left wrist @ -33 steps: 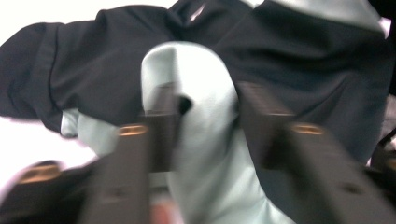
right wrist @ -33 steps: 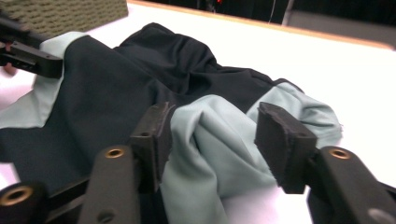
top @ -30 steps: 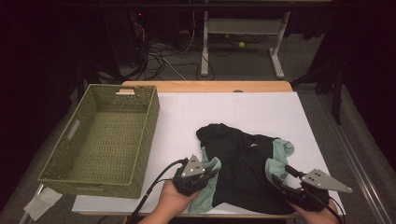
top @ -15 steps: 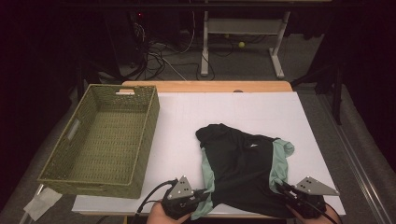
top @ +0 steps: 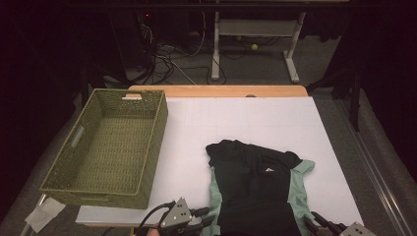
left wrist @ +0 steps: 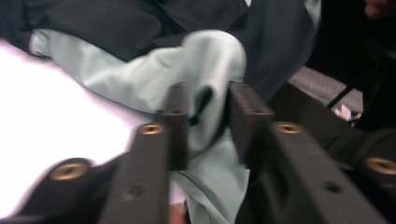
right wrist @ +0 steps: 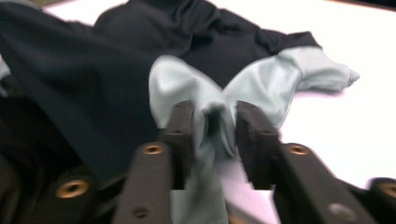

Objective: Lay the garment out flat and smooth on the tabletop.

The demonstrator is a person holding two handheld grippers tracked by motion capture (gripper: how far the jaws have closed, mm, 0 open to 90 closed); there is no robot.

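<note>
A black shirt [top: 255, 187] with pale mint sleeves lies on the white table [top: 236, 118], its lower part reaching the near edge. My left gripper [top: 209, 220] sits at the near edge by the shirt's left mint sleeve [left wrist: 154, 74]. Its jaws have just been opening, and a fold of mint cloth hangs loosely between the parted pads of the left gripper [left wrist: 210, 100]. My right gripper [top: 317, 223] is at the shirt's right mint sleeve [right wrist: 289, 74]. Its jaws have also just been opening, with a bunched fold of mint cloth still between the pads of the right gripper [right wrist: 212, 119].
A green woven basket [top: 153, 147] stands on the table's left side with nothing in it. Bare white table stretches behind the shirt up to the wooden far edge [top: 216, 91]. A desk frame and cables stand on the dark floor beyond.
Both grippers have drawn back toward the near edge, dragging the shirt's sleeves with them. The shirt now lies longer and flatter, and both sets of jaws stand apart.
</note>
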